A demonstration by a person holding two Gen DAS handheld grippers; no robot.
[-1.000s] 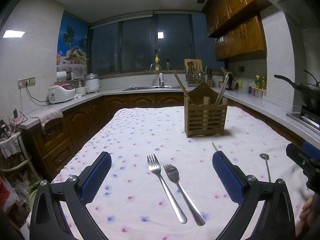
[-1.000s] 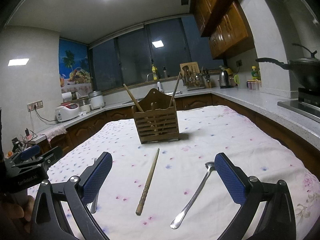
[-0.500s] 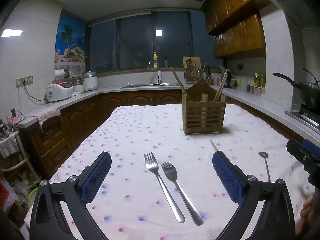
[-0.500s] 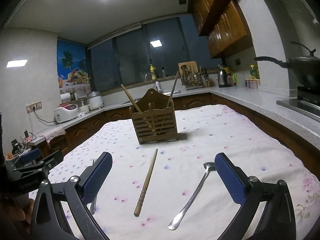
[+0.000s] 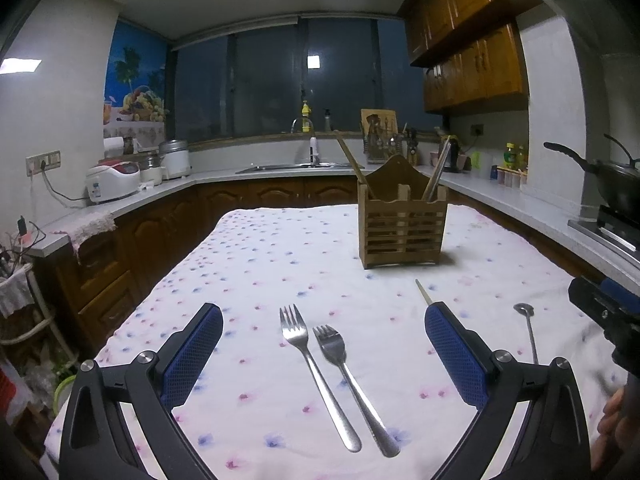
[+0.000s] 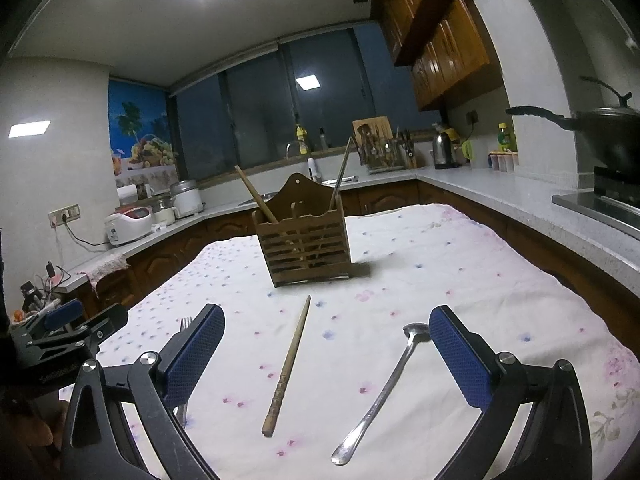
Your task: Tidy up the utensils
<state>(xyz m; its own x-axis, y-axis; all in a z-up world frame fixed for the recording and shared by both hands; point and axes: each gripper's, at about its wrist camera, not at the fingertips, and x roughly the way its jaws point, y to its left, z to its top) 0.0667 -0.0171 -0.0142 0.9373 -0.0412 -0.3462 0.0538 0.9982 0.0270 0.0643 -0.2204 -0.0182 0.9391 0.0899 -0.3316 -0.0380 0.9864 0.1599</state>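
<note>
Both grippers hover wide open and empty over the cloth-covered worktop (image 5: 280,248). The left gripper (image 5: 324,344) frames two forks, the longer fork (image 5: 316,372) and the shorter fork (image 5: 352,384), which lie side by side with handles nearly touching toward the near end. The right gripper (image 6: 326,344) frames a wooden chopstick (image 6: 288,364) and a metal spoon (image 6: 384,384), set apart from each other. The wooden caddy (image 6: 306,246) stands upright farther back and already holds a chopstick in one end and a metal handle in the other.

The forks look the riskiest: they lie so close that closing on one could drag or pinch the other, and thin flat steel on loose cloth may slip from the pads or bunch the fabric. The chopstick is slender and round, so it could roll out of a closing grip. A tilted insertion might knock the light caddy over. The two grippers work near each other and could collide.
</note>
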